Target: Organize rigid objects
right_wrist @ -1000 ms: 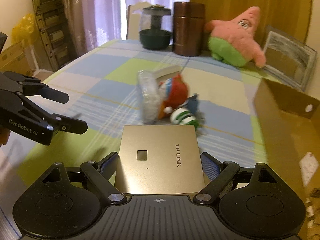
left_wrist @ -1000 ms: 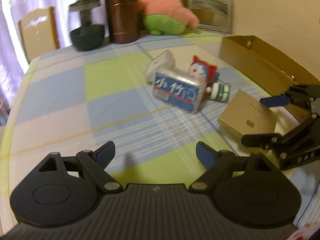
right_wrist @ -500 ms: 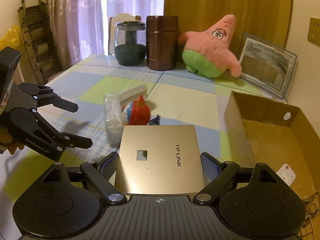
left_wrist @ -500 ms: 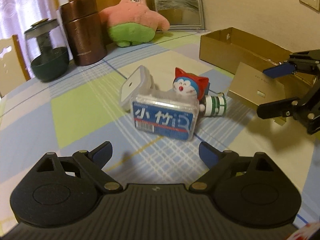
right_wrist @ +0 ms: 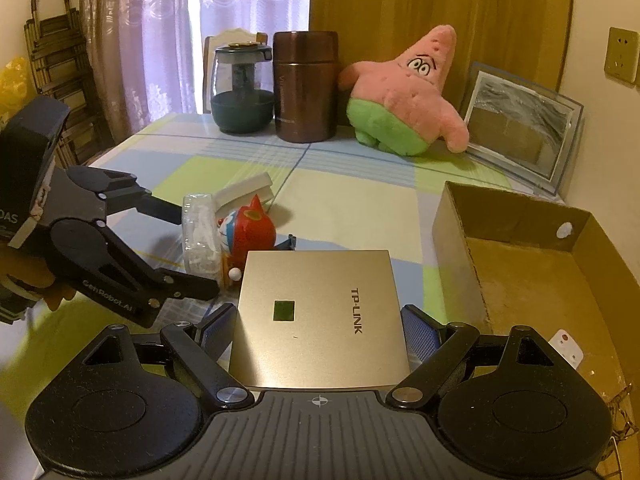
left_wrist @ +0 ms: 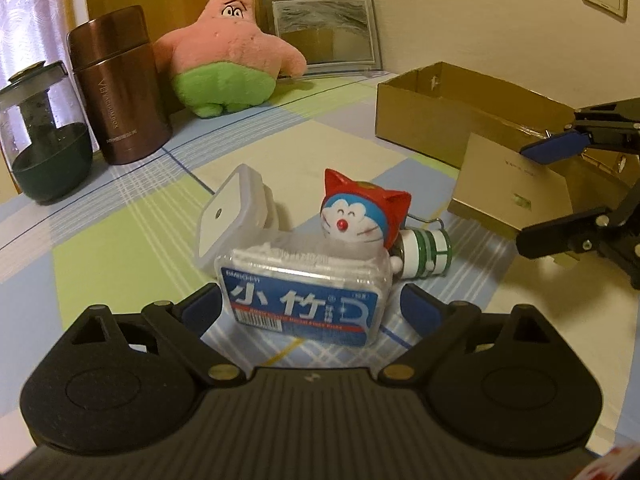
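My left gripper is open, its fingers on either side of a clear floss-pick box with a blue label on the checked tablecloth. Behind the box lie a white square container, a Doraemon figure with a red hood and a small green-and-white bottle. My right gripper is shut on a gold TP-LINK box and holds it above the table, beside an open cardboard box. The gold box and right gripper also show at the left wrist view's right.
At the table's back stand a dark glass teapot, a brown metal canister, a pink star plush and a framed picture. A small white item lies inside the cardboard box. A chair stands behind the table.
My left gripper has moved forward until its open fingers flank the floss-pick box. My right gripper has lifted the gold box off the table and carried it toward the cardboard box.
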### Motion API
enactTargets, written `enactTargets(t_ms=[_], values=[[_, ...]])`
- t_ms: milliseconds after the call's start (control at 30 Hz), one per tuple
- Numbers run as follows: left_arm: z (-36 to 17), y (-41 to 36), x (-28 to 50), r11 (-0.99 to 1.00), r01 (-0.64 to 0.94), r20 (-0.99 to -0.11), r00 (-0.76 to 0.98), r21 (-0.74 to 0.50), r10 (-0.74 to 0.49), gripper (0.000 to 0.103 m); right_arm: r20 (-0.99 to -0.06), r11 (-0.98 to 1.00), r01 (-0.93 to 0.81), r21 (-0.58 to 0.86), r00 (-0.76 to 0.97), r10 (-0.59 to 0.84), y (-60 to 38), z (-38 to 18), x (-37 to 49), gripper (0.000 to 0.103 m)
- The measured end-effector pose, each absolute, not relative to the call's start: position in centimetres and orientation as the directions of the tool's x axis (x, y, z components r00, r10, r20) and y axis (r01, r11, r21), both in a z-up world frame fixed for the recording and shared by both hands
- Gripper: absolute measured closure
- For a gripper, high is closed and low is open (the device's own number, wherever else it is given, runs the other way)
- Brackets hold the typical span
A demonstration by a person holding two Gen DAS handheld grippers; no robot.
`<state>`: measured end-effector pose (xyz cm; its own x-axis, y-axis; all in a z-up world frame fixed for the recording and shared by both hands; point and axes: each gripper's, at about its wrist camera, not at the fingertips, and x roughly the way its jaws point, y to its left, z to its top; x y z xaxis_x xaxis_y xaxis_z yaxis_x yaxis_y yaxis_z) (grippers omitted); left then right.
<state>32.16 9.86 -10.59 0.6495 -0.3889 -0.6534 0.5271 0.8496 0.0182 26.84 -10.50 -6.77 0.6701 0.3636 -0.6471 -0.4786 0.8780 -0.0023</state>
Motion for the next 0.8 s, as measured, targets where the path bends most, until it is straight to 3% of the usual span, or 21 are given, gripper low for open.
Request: enactTargets(t_ms=[133, 333, 800], values=[[-10.7, 10.1, 32.8, 0.853, 0.522, -0.654, 0.649, 0.012, -0.388, 0.017, -0.65, 0.88, -0.474, -0.001, 0.67, 0.36, -10.6, -6.8, 27.0, 0.018], [-10.5, 10.1, 32.5, 0.858, 0.513, -0.665, 0.649, 0.023, -0.37, 0.018, -0.653, 0.884, -0.468, 0.001, 0.669, 0.355, -10.7, -6.8, 27.0, 0.018], [-7.9, 10.4, 27.5, 0.96, 0.274, -0.716, 0.657, -0.063, -0.235, 0.019, -0.651, 0.896, -0.445, 0.02, 0.674, 0.349, -11.4, -5.6, 25.1, 0.018]])
